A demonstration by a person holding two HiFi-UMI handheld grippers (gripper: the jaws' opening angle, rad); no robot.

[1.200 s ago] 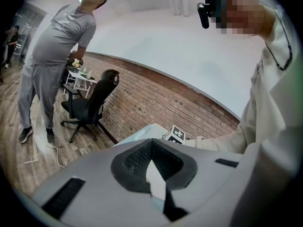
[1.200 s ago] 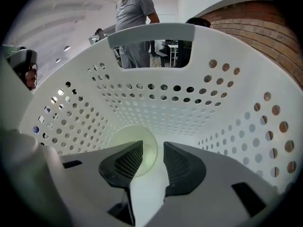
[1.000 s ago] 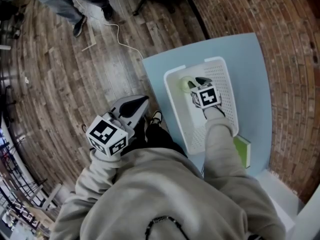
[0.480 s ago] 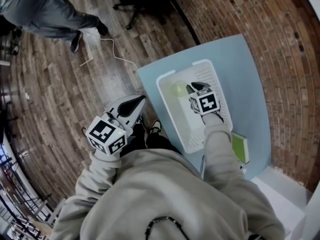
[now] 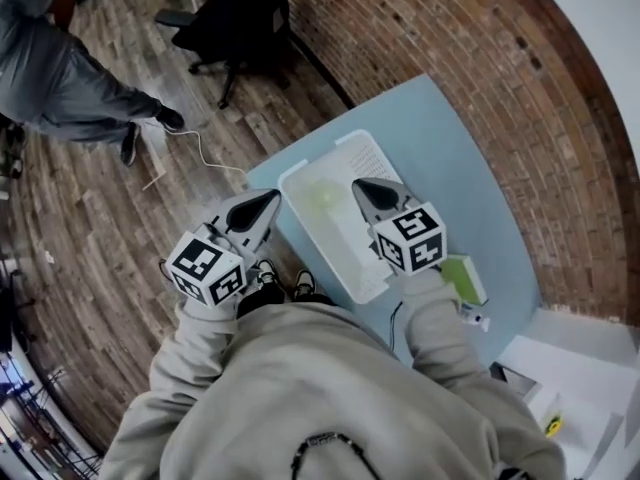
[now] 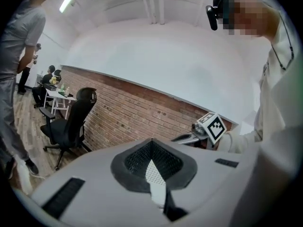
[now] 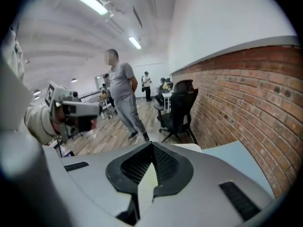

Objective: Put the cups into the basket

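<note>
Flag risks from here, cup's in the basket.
The basket sits at the table's near edge. The right gripper, shut and empty just above it, could shove it off. That gripper hangs close beside the green cup and might tip it. The left gripper, shut, is off the table by the basket's corner, so swinging in could clip it.

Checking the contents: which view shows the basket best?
The head view: most of the white basket lies open from above on the blue table. The gripper views catch only slivers of it past their jaws.

Blue table (image 5: 455, 168): white basket (image 5: 362, 155), green box (image 5: 464, 276).
</note>
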